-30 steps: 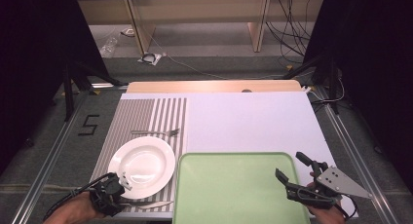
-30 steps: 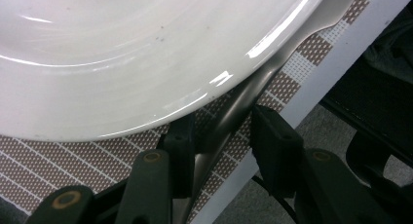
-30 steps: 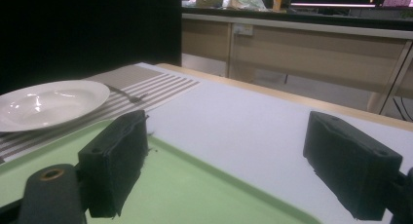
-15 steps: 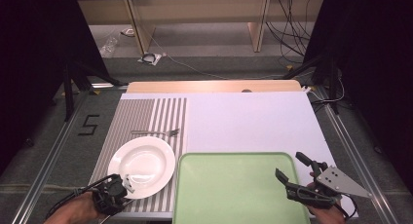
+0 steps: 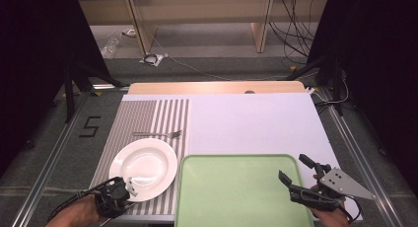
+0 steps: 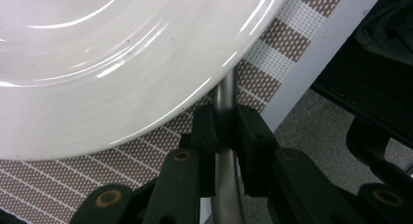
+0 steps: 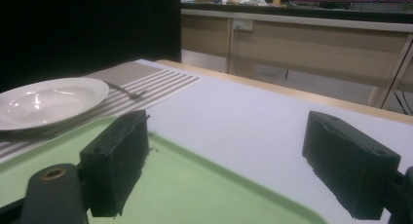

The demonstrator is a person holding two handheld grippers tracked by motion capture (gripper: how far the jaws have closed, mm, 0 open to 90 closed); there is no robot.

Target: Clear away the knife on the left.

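Jaws of the left gripper [image 6: 225,124] are clamped on a slim metal utensil handle [image 6: 225,95], prob. a knife or spoon; the working end is hidden, so the type can't be told. In the left gripper view the handle runs up between the two black jaws and passes under the rim of the white plate [image 6: 112,63]. Handle and plate rim lie over the brown-and-white striped placemat [image 6: 272,36], close to the mat's edge, w/ the white table surface [image 6: 316,53] just beyond it.

High view: left gripper [image 5: 118,195] sits at the near-left corner of the table, just beside the near rim of the plate [image 5: 143,169]. The plate rests on the placemat [image 5: 148,116]. A fork [image 5: 157,134] lies on the mat just beyond the plate's far rim, apart from it, tines toward the right.

Right gripper [image 5: 296,175] has its jaws wide apart, holding nothing. It hovers at the near-right of the table, over the right edge of the green tray [image 5: 236,187]. In the right gripper view the one jaw stands over the tray [image 7: 204,190] and the other over the white table surface [image 7: 253,121] beside it; plate [image 7: 48,102] and fork [image 7: 124,91] show further off at left.

Tray sits just right of the plate, its left rim near the mat's right edge.
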